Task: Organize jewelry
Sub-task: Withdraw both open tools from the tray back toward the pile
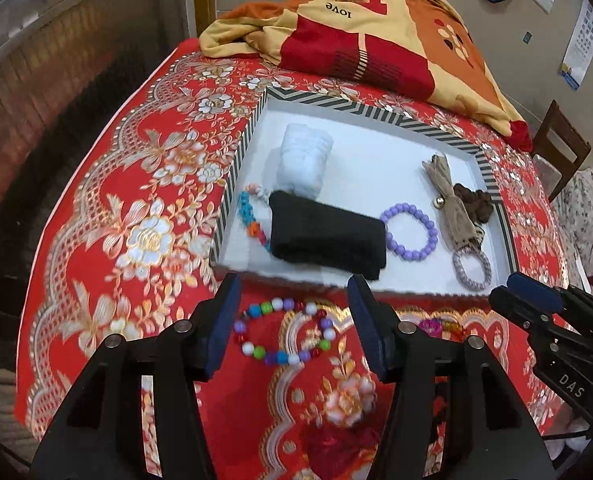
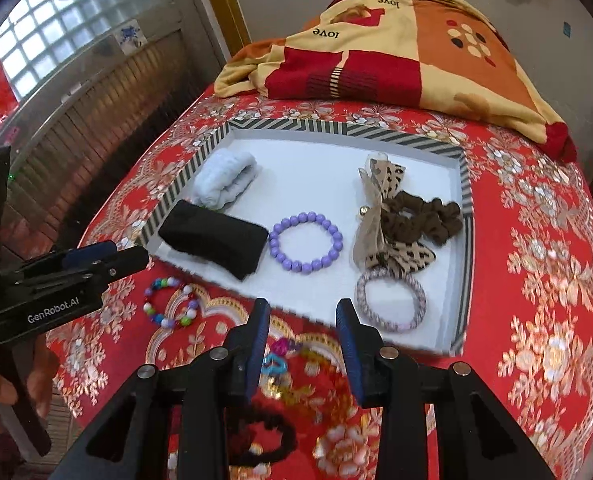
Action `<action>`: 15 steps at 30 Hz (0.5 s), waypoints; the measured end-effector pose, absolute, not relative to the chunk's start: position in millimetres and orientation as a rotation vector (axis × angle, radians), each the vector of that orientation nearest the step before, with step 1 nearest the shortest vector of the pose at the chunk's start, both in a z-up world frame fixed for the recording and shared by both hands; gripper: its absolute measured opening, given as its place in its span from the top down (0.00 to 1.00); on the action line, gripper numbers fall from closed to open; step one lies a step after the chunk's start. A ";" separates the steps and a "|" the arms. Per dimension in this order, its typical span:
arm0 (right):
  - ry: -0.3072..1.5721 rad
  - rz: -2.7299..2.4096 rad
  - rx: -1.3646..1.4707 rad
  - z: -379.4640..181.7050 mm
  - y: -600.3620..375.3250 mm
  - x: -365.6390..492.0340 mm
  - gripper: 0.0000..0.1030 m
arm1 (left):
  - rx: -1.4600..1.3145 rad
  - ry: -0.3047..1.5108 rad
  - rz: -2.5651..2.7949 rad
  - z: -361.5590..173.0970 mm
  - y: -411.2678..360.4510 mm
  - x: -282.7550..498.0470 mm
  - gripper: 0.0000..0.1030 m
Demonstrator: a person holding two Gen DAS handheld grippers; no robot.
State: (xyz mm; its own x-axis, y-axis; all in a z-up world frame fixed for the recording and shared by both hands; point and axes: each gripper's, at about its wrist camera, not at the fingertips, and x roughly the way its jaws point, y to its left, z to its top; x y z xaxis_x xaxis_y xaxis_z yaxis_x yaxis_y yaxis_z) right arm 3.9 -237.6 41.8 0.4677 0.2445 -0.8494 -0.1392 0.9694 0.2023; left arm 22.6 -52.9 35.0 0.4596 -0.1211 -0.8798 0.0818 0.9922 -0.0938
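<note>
Tray (image 2: 466, 184) — two scrunchies (brown (image 2: 424, 212), black (image 2: 264, 436))

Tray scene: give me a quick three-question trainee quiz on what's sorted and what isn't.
1. True or false: the purple bead bracelet lies inside the striped tray.
2. Which lies outside the tray on the red tablecloth? A) multicolour bead bracelet B) black folded cloth C) spiral hair tie
3. Fill in: neither the left gripper nor the right gripper holds ____.

Key: 1 true; 2 A; 3 anything.
</note>
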 end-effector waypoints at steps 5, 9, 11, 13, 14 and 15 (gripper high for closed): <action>1.055 0.236 0.137 45.1 -245.5 -18.3 0.62 | -0.041 1.076 -0.106 37.9 -56.5 4.4 0.47; 1.057 0.238 0.143 45.1 -249.1 -32.0 0.62 | -0.036 1.076 -0.093 38.0 -58.6 -10.4 0.47; 1.059 0.241 0.146 45.0 -249.7 -38.7 0.62 | -0.033 1.076 -0.086 37.7 -59.8 -16.9 0.47; 1.057 0.244 0.145 45.6 -248.8 -46.7 0.62 | -0.031 1.074 -0.082 37.5 -59.4 -24.0 0.47; 1.056 0.246 0.145 45.7 -248.2 -50.0 0.62 | -0.029 1.072 -0.078 37.6 -58.7 -28.8 0.47; 1.056 0.248 0.145 45.9 -247.5 -53.3 0.62 | -0.028 1.072 -0.074 37.4 -58.5 -32.1 0.47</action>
